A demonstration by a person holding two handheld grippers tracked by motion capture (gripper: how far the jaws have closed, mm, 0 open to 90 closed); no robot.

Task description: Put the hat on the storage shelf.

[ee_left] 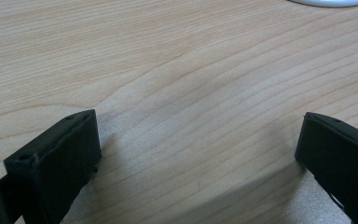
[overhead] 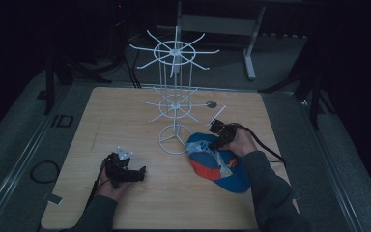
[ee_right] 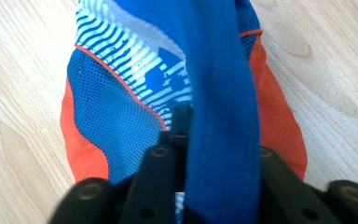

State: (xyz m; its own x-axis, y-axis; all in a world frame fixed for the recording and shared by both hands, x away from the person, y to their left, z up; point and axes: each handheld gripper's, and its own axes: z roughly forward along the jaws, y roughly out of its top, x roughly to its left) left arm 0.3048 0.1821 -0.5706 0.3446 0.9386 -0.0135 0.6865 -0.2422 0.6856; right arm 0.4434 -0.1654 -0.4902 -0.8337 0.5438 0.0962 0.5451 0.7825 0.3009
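Note:
A blue and orange cap (overhead: 217,164) with a white striped print lies on the wooden table (overhead: 125,111), right of the white wire rack's base ring (overhead: 174,140). My right gripper (overhead: 216,143) presses down onto the cap's near-left part, held by a hand. In the right gripper view its jaws are closed on a blue band of the cap (ee_right: 223,140), with mesh and orange panels below. My left gripper (overhead: 134,174) rests low over bare wood at the front left. Its black fingers (ee_left: 56,163) stand wide apart with nothing between them.
The white wire display rack (overhead: 175,77) with two tiers of hooked arms stands at the table's middle back. A small round grey hole (overhead: 211,104) sits right of it. A cable loop (overhead: 43,171) lies on the floor at the left. A metal frame leg (overhead: 251,43) stands behind the table.

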